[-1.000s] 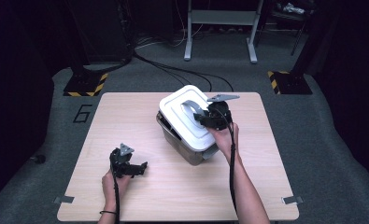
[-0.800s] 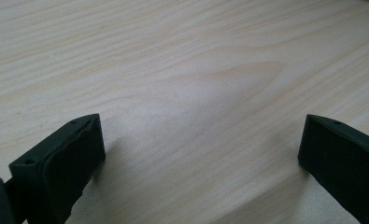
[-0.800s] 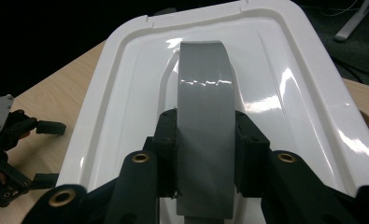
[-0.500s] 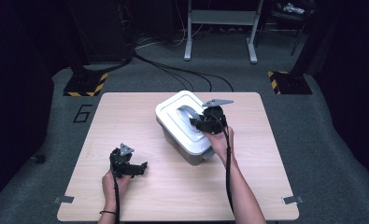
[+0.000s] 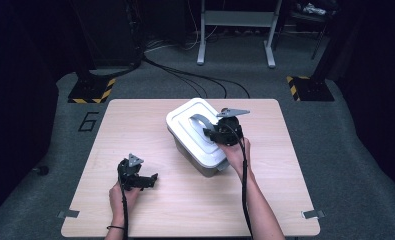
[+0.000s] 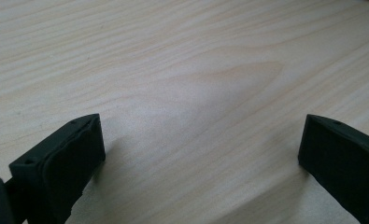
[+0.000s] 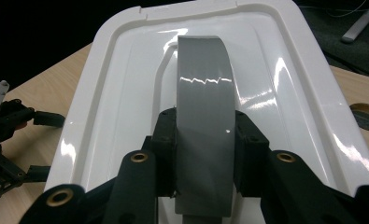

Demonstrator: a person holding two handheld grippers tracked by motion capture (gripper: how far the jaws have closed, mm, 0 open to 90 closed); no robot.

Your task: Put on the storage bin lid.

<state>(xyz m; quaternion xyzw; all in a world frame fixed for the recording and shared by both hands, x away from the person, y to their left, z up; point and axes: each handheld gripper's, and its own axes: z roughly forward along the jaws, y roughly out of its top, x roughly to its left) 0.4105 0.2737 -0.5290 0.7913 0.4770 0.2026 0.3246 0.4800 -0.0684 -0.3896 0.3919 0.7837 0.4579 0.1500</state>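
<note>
Bright table in a dark room, sharp enough throughout.

Lit from overhead in the high view: pale wooden table (image 5: 150,125) evenly bright, floor dim, far corners nearly black. Short soft shadows under the hands. Strong white glare streaks across the glossy lid (image 7: 275,74) and grey handle (image 7: 203,107) in the right gripper view; background there lost to black. Left gripper view soft and slightly blurred up close, with faint shadow beside each black pad.

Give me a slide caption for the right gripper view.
Right tool clamped on the grey handle of a white bin lid.
</note>
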